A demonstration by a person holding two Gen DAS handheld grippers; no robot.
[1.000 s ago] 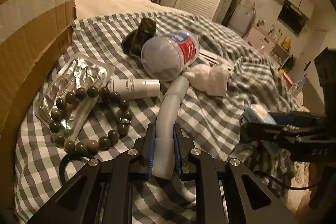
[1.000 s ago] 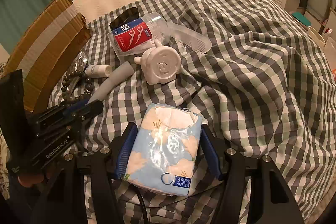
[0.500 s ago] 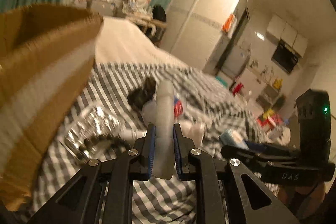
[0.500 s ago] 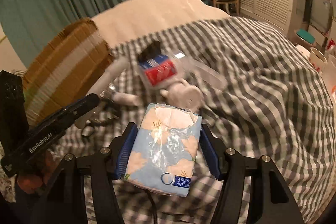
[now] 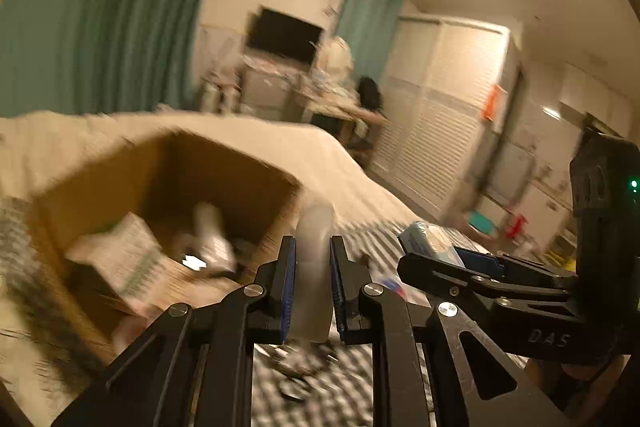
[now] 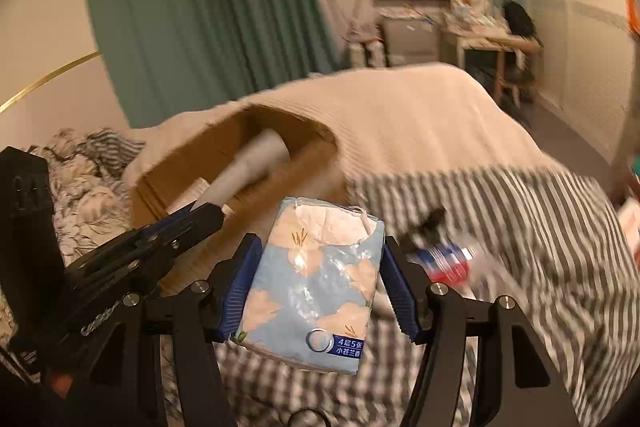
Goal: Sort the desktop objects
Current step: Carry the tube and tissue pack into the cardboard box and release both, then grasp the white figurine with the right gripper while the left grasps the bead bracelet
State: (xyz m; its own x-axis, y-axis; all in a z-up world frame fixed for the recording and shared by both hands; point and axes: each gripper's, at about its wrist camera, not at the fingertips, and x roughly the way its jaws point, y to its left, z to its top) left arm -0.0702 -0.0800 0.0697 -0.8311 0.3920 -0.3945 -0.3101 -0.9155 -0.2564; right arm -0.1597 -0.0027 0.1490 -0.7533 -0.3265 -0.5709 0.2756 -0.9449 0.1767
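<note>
While both grippers hang above a bed, an open cardboard box (image 5: 168, 187) sits at ten o'clock in the left wrist view, its brown rim (image 6: 256, 115) clear of the tools and its mouth unobstructed. The left gripper (image 5: 312, 287) has its jaws clenched on a pale, smooth cylindrical tube (image 5: 316, 259), whose far end stands just short of the box's near wall. The right gripper (image 6: 316, 291) has its jaws grasping a soft, glossy tissue pack (image 6: 320, 279), blue with peach flowers, over the checked bedspread (image 6: 520, 227). A ribbed beige blanket (image 6: 420, 115) covers the bed beyond. Inside the box, a white printed carton (image 5: 124, 259) lies at eight o'clock; other contents are smeared by motion blur. A red-and-blue item (image 6: 444, 259) at three o'clock of the pack is too blurred to identify.
</note>
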